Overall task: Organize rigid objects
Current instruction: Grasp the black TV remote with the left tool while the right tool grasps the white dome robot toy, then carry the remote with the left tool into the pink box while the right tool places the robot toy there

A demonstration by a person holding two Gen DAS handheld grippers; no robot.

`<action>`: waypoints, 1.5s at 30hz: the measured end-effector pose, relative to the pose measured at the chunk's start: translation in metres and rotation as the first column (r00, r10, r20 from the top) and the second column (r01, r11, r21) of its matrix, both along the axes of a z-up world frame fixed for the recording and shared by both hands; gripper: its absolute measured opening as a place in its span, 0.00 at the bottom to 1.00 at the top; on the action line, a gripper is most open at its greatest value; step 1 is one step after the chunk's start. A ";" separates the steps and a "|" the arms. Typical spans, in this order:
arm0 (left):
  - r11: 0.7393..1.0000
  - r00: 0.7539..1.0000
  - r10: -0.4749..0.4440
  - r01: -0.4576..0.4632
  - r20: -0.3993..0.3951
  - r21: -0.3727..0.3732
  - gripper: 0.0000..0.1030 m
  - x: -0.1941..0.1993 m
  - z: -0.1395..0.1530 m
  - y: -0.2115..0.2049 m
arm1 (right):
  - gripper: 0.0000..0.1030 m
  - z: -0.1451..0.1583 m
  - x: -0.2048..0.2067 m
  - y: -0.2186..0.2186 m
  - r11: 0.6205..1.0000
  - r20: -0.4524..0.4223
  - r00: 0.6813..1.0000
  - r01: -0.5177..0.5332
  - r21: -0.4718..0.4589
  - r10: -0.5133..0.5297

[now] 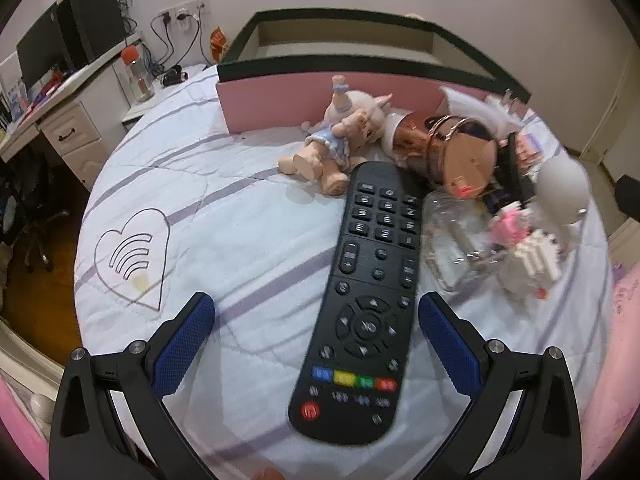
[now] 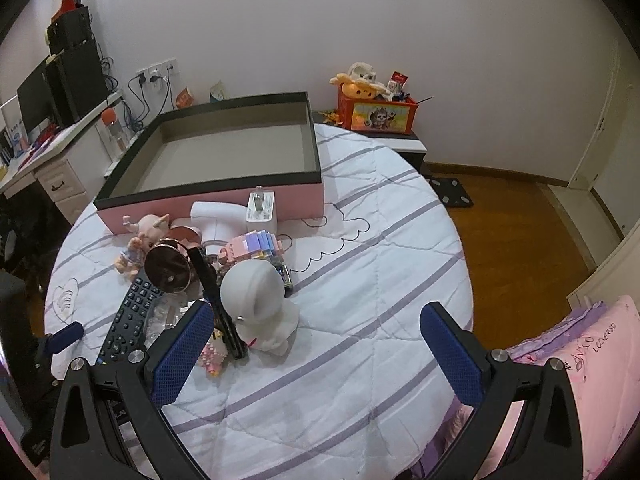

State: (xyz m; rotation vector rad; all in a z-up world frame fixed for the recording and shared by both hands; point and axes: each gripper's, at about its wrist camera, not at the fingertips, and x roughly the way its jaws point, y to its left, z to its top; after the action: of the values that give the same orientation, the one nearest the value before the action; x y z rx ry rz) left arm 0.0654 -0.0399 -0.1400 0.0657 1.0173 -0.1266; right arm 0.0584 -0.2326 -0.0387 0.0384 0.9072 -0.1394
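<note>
A black remote lies on the white striped bedspread, between the fingers of my open left gripper; the right finger is close to its edge. Beyond it lies a heap: a doll figurine, a rose-gold mirror, a clear plastic piece, a brick-built toy and a white figure. A pink box with a dark rim stands open behind the heap. My right gripper is open over the bed, just right of the white figure. The remote shows at left.
A desk with monitor stands left of the bed. An orange toy crate sits on a low stand behind the bed. Wooden floor with a dark scale lies to the right. A pink pillow is at the near right.
</note>
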 end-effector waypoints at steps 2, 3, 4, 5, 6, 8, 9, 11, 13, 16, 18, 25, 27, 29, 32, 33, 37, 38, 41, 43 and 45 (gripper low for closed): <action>1.000 1.000 -0.005 0.005 0.012 0.018 1.00 0.004 -0.002 -0.003 | 1.00 -0.004 0.004 -0.001 1.000 -0.008 1.000 -0.002 0.003 0.002; 1.000 1.000 -0.009 0.008 0.017 0.019 1.00 0.006 -0.003 -0.004 | 1.00 -0.005 0.005 -0.001 1.000 -0.011 1.000 -0.001 0.004 0.001; 1.000 1.000 -0.010 0.010 0.020 0.017 1.00 0.008 -0.003 -0.005 | 1.00 -0.007 0.007 -0.002 1.000 -0.014 1.000 -0.003 0.006 0.003; 1.000 1.000 -0.013 0.012 0.022 0.015 1.00 0.010 -0.004 -0.005 | 1.00 -0.008 0.007 -0.002 1.000 -0.017 1.000 -0.004 0.006 0.004; 1.000 1.000 -0.016 0.016 0.023 0.014 1.00 0.013 -0.004 -0.006 | 1.00 -0.009 0.008 -0.002 1.000 -0.018 1.000 -0.005 0.005 0.005; 1.000 0.999 -0.023 0.023 0.023 0.005 1.00 0.017 -0.004 -0.005 | 1.00 -0.011 0.011 -0.002 1.000 -0.020 1.000 -0.011 0.005 0.011; 1.000 0.999 -0.026 0.026 0.021 0.001 1.00 0.019 -0.005 -0.005 | 1.00 -0.012 0.012 -0.001 1.000 -0.020 1.000 -0.016 0.006 0.017; 0.999 0.999 -0.039 0.039 0.021 0.002 1.00 0.021 -0.004 -0.005 | 1.00 -0.015 0.015 0.000 0.999 -0.018 0.999 -0.032 0.009 0.032; 0.999 0.999 -0.048 0.048 0.021 0.002 1.00 0.023 -0.004 -0.005 | 1.00 -0.019 0.019 0.002 0.999 -0.021 0.999 -0.050 0.017 0.050; 0.999 0.998 -0.054 0.055 0.020 0.000 1.00 0.023 -0.005 -0.005 | 1.00 -0.025 0.025 0.004 0.997 -0.031 0.997 -0.068 0.027 0.069; 0.998 0.998 -0.060 0.060 0.019 0.000 0.99 0.024 -0.005 -0.005 | 0.99 -0.029 0.029 0.004 0.996 -0.040 0.996 -0.079 0.041 0.081; 0.997 0.997 -0.073 0.073 0.024 -0.008 0.93 0.022 -0.003 0.000 | 0.72 -0.055 0.040 0.003 0.985 -0.091 0.990 -0.096 0.146 0.110; 0.997 0.997 -0.072 0.072 0.026 -0.010 0.89 0.021 -0.002 0.003 | 0.61 -0.062 0.042 0.002 0.979 -0.102 0.987 -0.101 0.178 0.120; 0.997 0.997 -0.075 0.075 0.028 -0.009 0.89 0.021 -0.002 0.004 | 0.58 -0.069 0.042 0.001 0.973 -0.105 0.987 -0.100 0.209 0.124; 0.997 0.997 -0.072 0.071 0.035 0.022 1.00 0.026 -0.005 -0.001 | 0.56 -0.072 0.043 0.002 0.972 -0.095 0.987 -0.107 0.211 0.129; 0.997 0.997 -0.070 0.069 0.034 0.018 1.00 0.028 -0.006 0.000 | 0.56 -0.071 0.043 0.002 0.972 -0.093 0.987 -0.106 0.209 0.127; 0.996 0.996 -0.086 0.086 0.027 0.004 0.98 0.034 -0.005 0.000 | 0.56 -0.070 0.040 -0.004 0.965 -0.078 0.989 -0.103 0.242 0.126; 0.996 0.996 -0.089 0.089 0.030 0.002 0.94 0.034 -0.004 0.000 | 0.56 -0.069 0.039 -0.005 0.963 -0.074 0.990 -0.102 0.249 0.123; 0.994 0.993 -0.106 0.106 0.045 -0.015 0.69 0.031 0.003 -0.001 | 0.56 -0.064 0.034 -0.008 0.960 -0.061 0.991 -0.098 0.262 0.118; 0.993 0.993 -0.112 0.113 0.046 -0.028 0.57 0.029 0.005 -0.001 | 0.56 -0.062 0.032 -0.009 0.960 -0.054 0.992 -0.099 0.263 0.117; 0.993 0.993 -0.112 0.113 0.043 -0.043 0.47 0.029 0.007 0.001 | 0.56 -0.057 0.029 -0.012 0.960 -0.047 0.992 -0.099 0.263 0.115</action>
State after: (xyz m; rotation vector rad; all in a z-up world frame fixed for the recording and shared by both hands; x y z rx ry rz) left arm 0.0942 -0.0385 -0.1331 0.0843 0.9695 -0.2499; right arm 0.0879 -0.2447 -0.0960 0.2303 0.9827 0.0809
